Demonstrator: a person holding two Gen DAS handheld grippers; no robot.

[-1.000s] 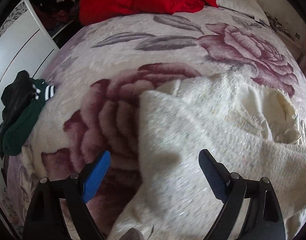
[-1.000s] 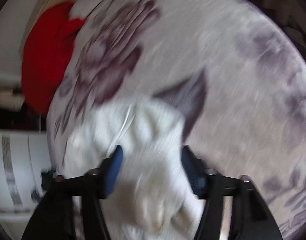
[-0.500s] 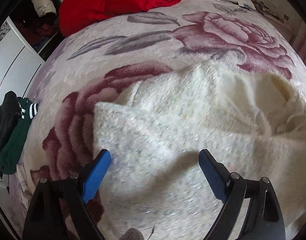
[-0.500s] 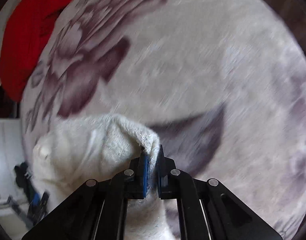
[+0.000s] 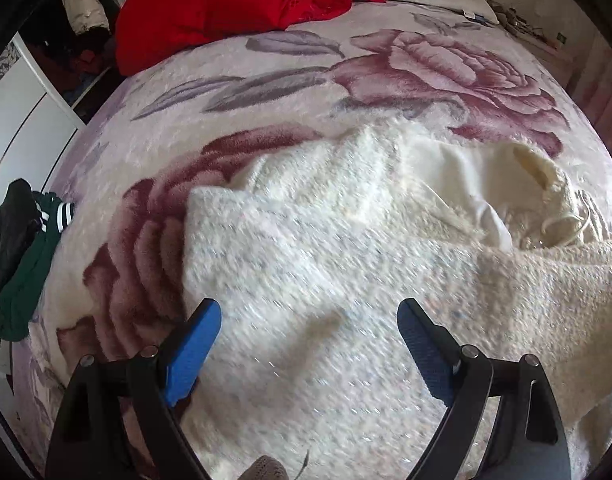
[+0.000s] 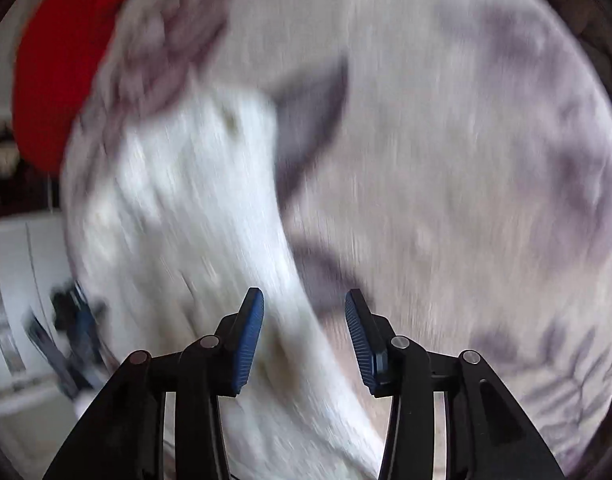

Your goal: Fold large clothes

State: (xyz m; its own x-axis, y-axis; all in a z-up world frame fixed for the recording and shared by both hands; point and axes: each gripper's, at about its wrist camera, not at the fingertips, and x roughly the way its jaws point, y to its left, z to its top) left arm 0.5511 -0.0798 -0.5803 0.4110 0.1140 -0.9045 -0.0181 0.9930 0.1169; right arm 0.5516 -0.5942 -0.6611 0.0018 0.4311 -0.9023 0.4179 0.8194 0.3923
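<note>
A large cream fleece garment (image 5: 345,248) lies rumpled on a bed under a rose-patterned blanket (image 5: 266,80). Its hood or collar opening (image 5: 537,200) lies at the right. My left gripper (image 5: 309,324) hovers wide open over the garment's near part, blue pads clear of the cloth. In the blurred right wrist view the same cream garment (image 6: 178,216) spreads to the left. My right gripper (image 6: 304,320) has its jaws opening, with the garment's edge lying below and between them and no pad pressing on it.
A red quilt (image 5: 234,4) is heaped at the head of the bed, red quilt (image 6: 54,72) also at upper left for the right hand. Dark green and black clothes (image 5: 18,256) hang over the left bed edge. White wardrobe doors (image 5: 22,120) stand beyond.
My right gripper shut on a fold of the cream garment half a second ago, has since let go and swung over it. The left gripper drifted further over the garment, still open.
</note>
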